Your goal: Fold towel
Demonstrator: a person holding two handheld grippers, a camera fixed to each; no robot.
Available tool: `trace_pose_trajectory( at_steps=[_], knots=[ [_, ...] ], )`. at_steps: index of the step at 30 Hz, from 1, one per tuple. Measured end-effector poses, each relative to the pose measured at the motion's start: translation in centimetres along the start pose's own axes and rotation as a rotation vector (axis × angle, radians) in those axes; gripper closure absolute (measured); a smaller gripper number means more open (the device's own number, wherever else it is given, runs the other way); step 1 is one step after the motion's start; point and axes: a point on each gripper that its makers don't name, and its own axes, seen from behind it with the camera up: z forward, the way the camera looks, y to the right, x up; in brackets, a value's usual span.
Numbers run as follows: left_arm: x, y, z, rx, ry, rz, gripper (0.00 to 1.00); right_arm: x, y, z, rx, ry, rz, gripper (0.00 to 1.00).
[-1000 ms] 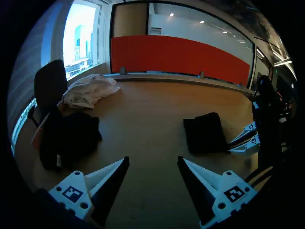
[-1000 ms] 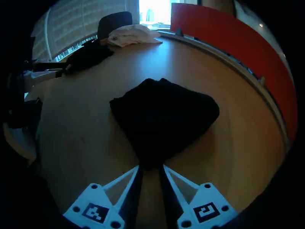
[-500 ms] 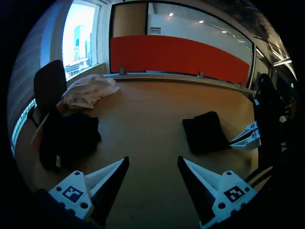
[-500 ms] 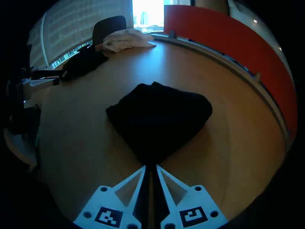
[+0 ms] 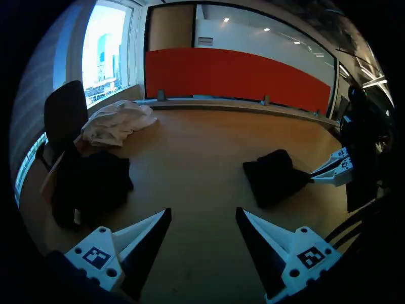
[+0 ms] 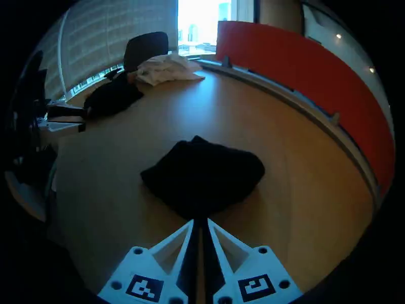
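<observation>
Low in frame, left gripper [image 5: 202, 210]: level above the table [image 5: 202, 142], pointing across it toward the red partition [image 5: 238, 71]; jaws released, spread wide, bare table top between them.
Right gripper [image 6: 200, 223]: low over the table, pointing at the towel; in the left gripper view it comes in from the right edge at mid height [image 5: 315, 175], held by a dark-sleeved arm.
Right jaws: clenched, only a thin slit between the fingers, pinching the near edge of the towel.
Towel [image 6: 202, 175]: black, bunched into a rough folded lump, centre of the right gripper view, lying on the table with its near corner drawn to a point at the jaw tips; in the left gripper view it sits right of centre [image 5: 273, 175], well apart from the left jaws.
White cloth [image 5: 119, 121]: crumpled heap, upper left, far side of the table.
Dark heap [image 5: 93, 185]: left of frame, table edge, just below the white cloth.
Chair [image 5: 63, 114]: black, behind the two heaps, by the window.
</observation>
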Motion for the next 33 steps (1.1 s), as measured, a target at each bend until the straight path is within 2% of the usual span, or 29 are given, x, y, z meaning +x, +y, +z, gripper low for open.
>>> trace_pose_trajectory(
  at_steps=[12,21,24,33],
  knots=[
    [1.6,0.4,0.1,-0.017,0.018,0.016,0.06,7.9,1.3,-3.9,-0.003,0.117,-0.074,0.95],
    [2.9,0.9,0.3,-0.030,0.035,0.027,0.06,13.7,2.0,-7.2,-0.017,0.217,-0.079,0.95],
    [3.3,1.0,0.4,-0.034,0.038,0.029,0.06,14.7,2.5,-8.1,-0.026,0.237,-0.077,0.95],
    [3.8,1.7,0.6,-0.045,0.043,0.026,0.06,14.8,3.8,-9.2,-0.041,0.246,-0.068,0.95]
  ],
)
